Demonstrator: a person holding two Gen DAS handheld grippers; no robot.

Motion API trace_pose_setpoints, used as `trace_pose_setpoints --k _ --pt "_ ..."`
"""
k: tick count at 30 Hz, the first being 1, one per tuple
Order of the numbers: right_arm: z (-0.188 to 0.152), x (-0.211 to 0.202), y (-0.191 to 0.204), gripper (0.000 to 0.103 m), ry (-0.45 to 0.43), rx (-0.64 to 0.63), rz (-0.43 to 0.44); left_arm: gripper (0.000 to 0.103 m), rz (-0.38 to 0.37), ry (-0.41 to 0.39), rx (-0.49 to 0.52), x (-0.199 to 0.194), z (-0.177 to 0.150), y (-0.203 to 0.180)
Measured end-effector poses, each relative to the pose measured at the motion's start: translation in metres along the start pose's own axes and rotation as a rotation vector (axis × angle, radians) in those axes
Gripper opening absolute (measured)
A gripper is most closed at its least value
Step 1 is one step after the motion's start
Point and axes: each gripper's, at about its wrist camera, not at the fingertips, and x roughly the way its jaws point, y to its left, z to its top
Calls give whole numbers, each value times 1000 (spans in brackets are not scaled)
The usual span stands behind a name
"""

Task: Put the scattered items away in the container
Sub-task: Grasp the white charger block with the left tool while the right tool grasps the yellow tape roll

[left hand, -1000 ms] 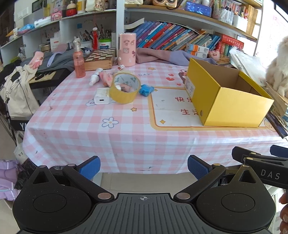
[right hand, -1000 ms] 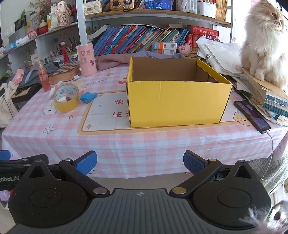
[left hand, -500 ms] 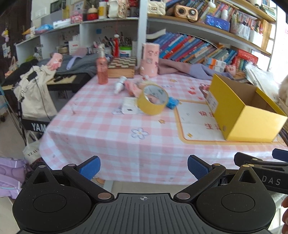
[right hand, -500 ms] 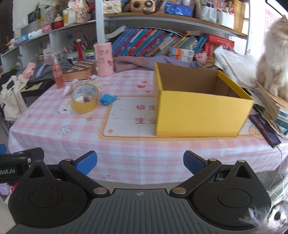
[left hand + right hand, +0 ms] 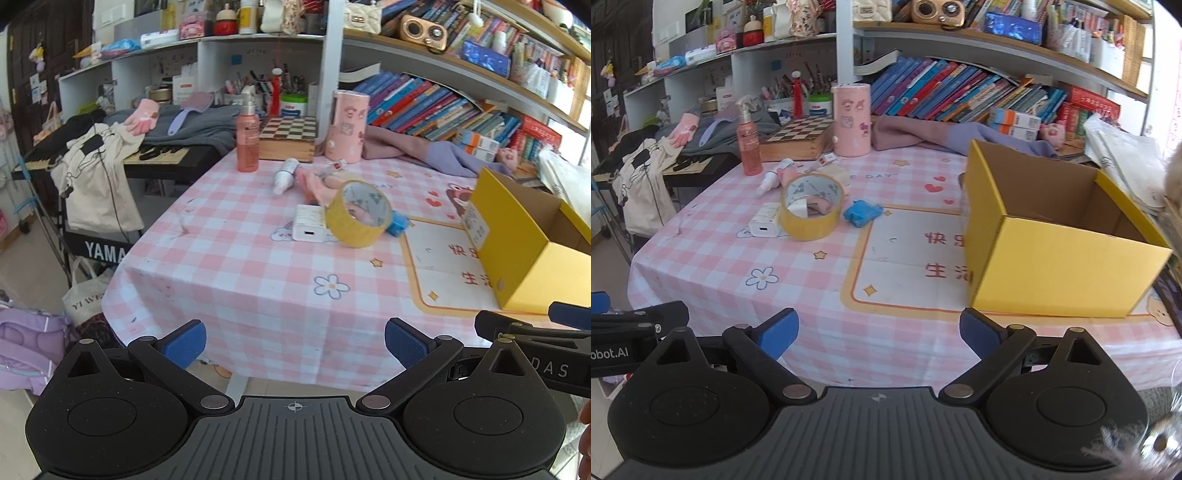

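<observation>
An open yellow cardboard box (image 5: 1056,254) (image 5: 517,236) stands on the right of the pink checked table (image 5: 820,288). Left of it lie a yellow tape roll (image 5: 812,206) (image 5: 358,213), a white charger (image 5: 764,224) (image 5: 309,228), a blue crumpled item (image 5: 862,212) (image 5: 397,223), a small white bottle (image 5: 285,180) (image 5: 774,181) and a pink object behind the roll (image 5: 314,184). My left gripper (image 5: 295,341) is open and empty, below the table's front edge. My right gripper (image 5: 879,330) is open and empty, over the front edge.
At the table's back stand a pink spray bottle (image 5: 749,144), a chessboard box (image 5: 798,138), a pink cylinder tin (image 5: 851,120) and purple cloth (image 5: 942,136). Bookshelves rise behind. A keyboard with clothes (image 5: 110,147) and bags (image 5: 33,339) are at the left.
Both grippers' views have swung left and moved nearer the table; the scattered items now sit nearer the centre. Nothing on the table has moved. Both grippers stay open.
</observation>
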Motion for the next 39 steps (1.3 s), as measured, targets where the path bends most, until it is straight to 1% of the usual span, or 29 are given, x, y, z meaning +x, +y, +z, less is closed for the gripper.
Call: trace_pose_setpoints --k 6,11,19,22,33,39 --pt "15 31 -1 93 27 11 48 103 32 20 18 21 13 -3" --pt "29 56 -4 91 40 5 107 103 60 40 11 44 28 -6" --pt "56 99 -13 90 64 7 158 103 109 40 3 71 53 -12" --pt "66 112 -13 90 73 0 180 103 132 51 -11 79 59 -11" --pt "98 163 7 94 108 0 289 103 234 95 -47 98 77 2" --pt "111 191 22 96 146 -18 328 103 277 111 -66 108 85 11"
